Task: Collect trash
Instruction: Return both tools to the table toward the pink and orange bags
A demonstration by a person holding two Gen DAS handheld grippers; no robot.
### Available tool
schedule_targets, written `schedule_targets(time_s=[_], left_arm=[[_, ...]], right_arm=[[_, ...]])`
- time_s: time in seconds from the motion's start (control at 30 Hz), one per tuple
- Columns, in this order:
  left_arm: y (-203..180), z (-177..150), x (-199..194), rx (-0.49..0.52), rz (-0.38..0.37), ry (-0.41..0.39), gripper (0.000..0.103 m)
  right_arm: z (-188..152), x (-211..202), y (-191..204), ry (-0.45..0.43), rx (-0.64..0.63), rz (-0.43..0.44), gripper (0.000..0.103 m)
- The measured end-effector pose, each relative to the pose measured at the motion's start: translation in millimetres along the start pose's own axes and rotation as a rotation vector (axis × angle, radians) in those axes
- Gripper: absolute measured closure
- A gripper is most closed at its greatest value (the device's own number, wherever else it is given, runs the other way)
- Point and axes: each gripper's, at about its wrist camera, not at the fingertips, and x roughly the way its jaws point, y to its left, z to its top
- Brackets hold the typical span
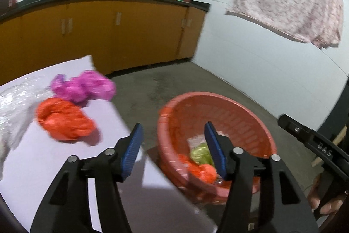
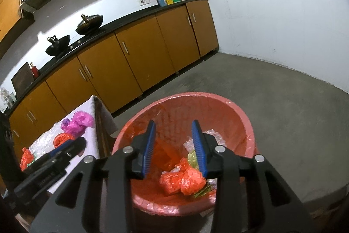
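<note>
Both ribbed-padded grippers, left point(image 1: 173, 141) and right point(image 2: 173, 141), gape empty above the round perforated bin point(image 2: 240, 117)

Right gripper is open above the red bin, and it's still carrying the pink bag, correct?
Not quite. The right gripper is open above the red bin, but empty. The right wrist view shows nothing between its fingers; the pink bag still lies on the table.

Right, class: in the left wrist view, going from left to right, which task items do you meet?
Clear bubble wrap → orange bag → pink bag → left gripper → red bin → right gripper's body.
</note>
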Motion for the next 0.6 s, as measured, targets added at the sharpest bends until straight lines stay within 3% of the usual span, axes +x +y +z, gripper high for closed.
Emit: schedule_targets(time_s=[0.37,0.6], left_arm=[[78.2,-5.8,-47.1,-0.085,0.229,-0.074,0.036],[134.1,-8.3,-92.4,-0.125,0.395,-0.141,0.036]], right_arm=[[-9.8,15.3,51.7,0.055,-0.087,0.102,0.068],[-16.0,38.7,124.4,0.110,-0.185,0.241,0.068]])
